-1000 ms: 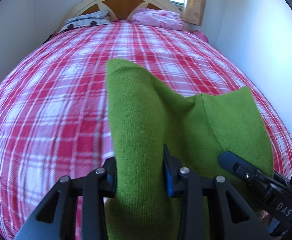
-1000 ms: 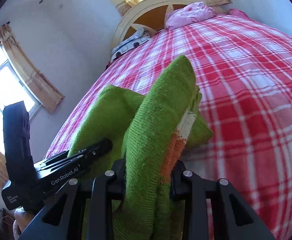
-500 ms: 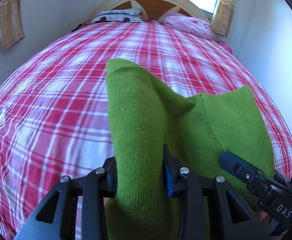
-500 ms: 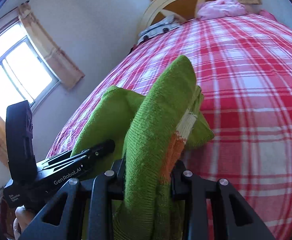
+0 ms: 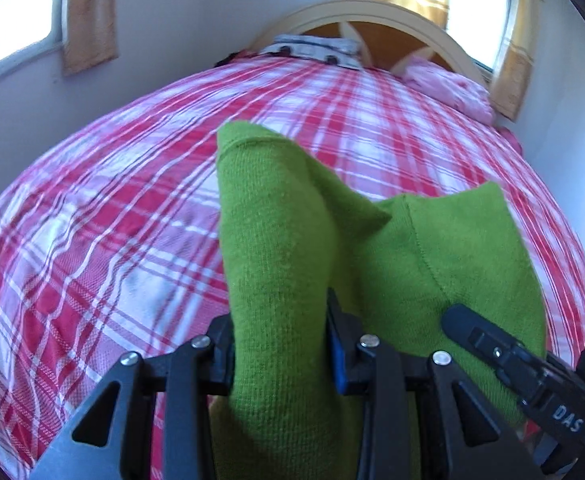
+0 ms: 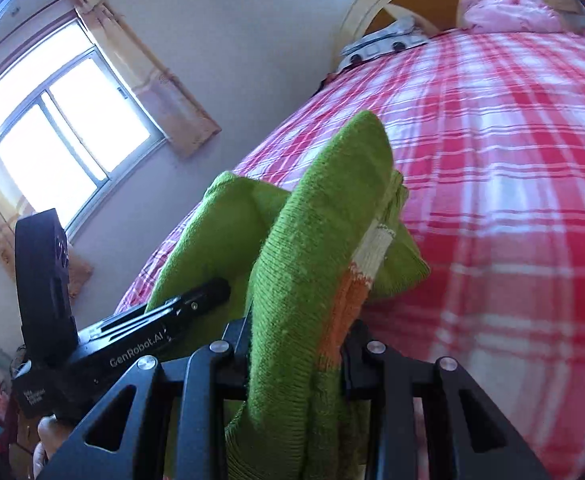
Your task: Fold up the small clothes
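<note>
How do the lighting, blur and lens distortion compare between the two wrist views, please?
Left wrist view: the plaid bedspread is bulged by fisheye and smeared by motion, while the green garment stays sharp; both windows are blown out. Right wrist view: the window glares white, the bedspread is blurred nearby, and the corners are dark.

Green garment [image 5: 280,264]: matt rough knit. Bedsheet [image 5: 104,240]: woven plaid cloth. Tools: matt blk plastic.

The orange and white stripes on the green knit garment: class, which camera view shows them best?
The right wrist view. There the orange and white stripes run along the green knit garment just above the right claw, which grips it. The left wrist view shows only plain green knit in the left claw; no stripes appear.
</note>
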The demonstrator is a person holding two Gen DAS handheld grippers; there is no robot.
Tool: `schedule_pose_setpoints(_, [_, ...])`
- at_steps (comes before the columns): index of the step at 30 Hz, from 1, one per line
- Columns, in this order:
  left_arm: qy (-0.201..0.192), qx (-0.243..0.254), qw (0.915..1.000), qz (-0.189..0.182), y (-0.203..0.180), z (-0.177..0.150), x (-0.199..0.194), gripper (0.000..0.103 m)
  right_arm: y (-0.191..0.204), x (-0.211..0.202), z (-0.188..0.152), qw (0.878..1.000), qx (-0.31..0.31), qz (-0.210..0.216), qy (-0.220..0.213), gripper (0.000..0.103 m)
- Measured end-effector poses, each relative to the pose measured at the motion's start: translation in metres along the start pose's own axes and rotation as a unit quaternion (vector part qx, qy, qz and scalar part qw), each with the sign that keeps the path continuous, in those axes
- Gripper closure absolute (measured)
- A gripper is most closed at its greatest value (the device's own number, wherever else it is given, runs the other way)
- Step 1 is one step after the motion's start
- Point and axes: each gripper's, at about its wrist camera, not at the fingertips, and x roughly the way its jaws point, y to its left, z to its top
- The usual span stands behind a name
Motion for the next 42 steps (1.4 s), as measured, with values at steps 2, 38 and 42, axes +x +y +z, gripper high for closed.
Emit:
schedule_pose_setpoints(2, [0.004,-0.019,0.9998,0.001,0.011,0.002,0.011,0.067,-0.002,0.019,0.006,1.0,-0.011,-0.002,-0.001,0.072])
schedule_pose_setpoints(38, [-0.024,0.046,0.9959,0.074,-0.012,-0.054,-0.047,0.035,0.057,-0.07,-0.057,0.98,-0.141,-0.133,-0.045,0.067])
schedule_pose_setpoints(42, [-0.017,0.054,0.9946,0.087,-0.015,-0.073,-0.05,0.035,0.06,-0.057,-0.078,0.979,-0.144,-0.144,-0.011,0.067])
